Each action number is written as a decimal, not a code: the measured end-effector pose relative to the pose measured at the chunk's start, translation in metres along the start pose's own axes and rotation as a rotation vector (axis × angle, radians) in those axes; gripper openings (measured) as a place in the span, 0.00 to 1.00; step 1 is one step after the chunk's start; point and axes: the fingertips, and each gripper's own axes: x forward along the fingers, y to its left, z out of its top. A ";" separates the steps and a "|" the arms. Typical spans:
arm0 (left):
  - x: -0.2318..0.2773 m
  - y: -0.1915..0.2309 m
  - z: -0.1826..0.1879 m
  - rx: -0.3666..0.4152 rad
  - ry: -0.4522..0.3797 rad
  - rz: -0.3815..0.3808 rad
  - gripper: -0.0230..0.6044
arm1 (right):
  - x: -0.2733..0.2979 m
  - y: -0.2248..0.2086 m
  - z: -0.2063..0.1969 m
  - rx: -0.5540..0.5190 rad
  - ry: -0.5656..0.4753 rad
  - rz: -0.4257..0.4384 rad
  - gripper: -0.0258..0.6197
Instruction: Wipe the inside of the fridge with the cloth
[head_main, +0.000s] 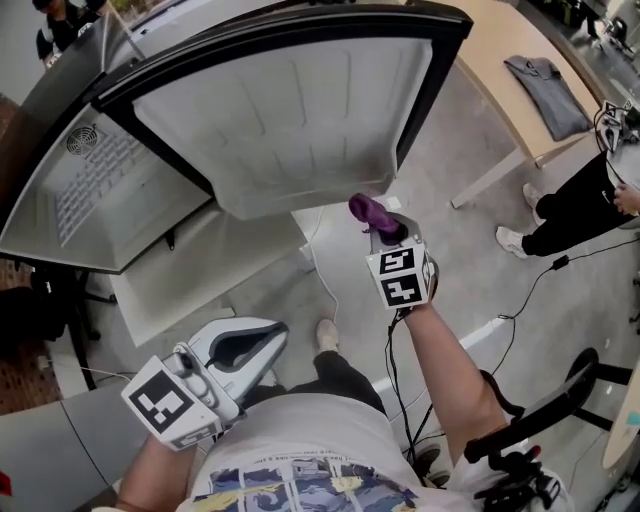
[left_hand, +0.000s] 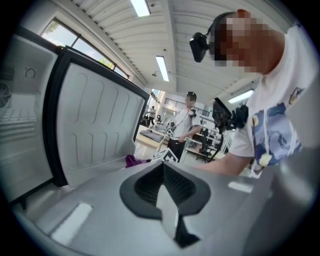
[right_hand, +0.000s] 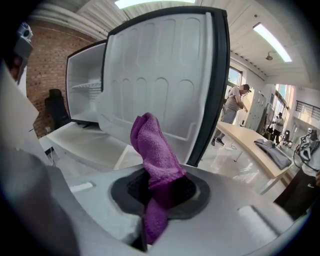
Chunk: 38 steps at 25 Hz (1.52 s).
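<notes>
Floor (head_main: 470, 250) lies under the open fridge (head_main: 290, 120); right gripper (head_main: 386, 232) clamps the cloth (head_main: 371, 211); left gripper (head_main: 272, 337), lower left, is closed, empty.

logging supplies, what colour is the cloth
Purple cloth, clearest in the right gripper view.

Fridge: one (head_main: 85, 195), with one door (head_main: 290, 110).
Cloth: one, purple (head_main: 372, 212).
Grippers: two, the left gripper (head_main: 262, 340) and the right gripper (head_main: 386, 232).
Marker cubes: two, one on each gripper.
Bystanders: two in the head view, one at its right edge (head_main: 572, 200) and one at its top left corner (head_main: 58, 25).
Surface: one, wooden (head_main: 500, 60).
Grey garment: one (head_main: 548, 92), on the surface.
</notes>
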 end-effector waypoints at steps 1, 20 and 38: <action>-0.003 -0.001 -0.001 0.002 -0.006 0.005 0.05 | -0.007 0.011 0.003 -0.007 -0.009 0.022 0.12; -0.229 -0.051 -0.081 0.010 -0.181 0.221 0.05 | -0.153 0.261 0.077 -0.215 -0.184 0.259 0.12; -0.323 -0.121 -0.162 -0.034 -0.217 0.305 0.05 | -0.309 0.395 0.054 -0.194 -0.268 0.428 0.12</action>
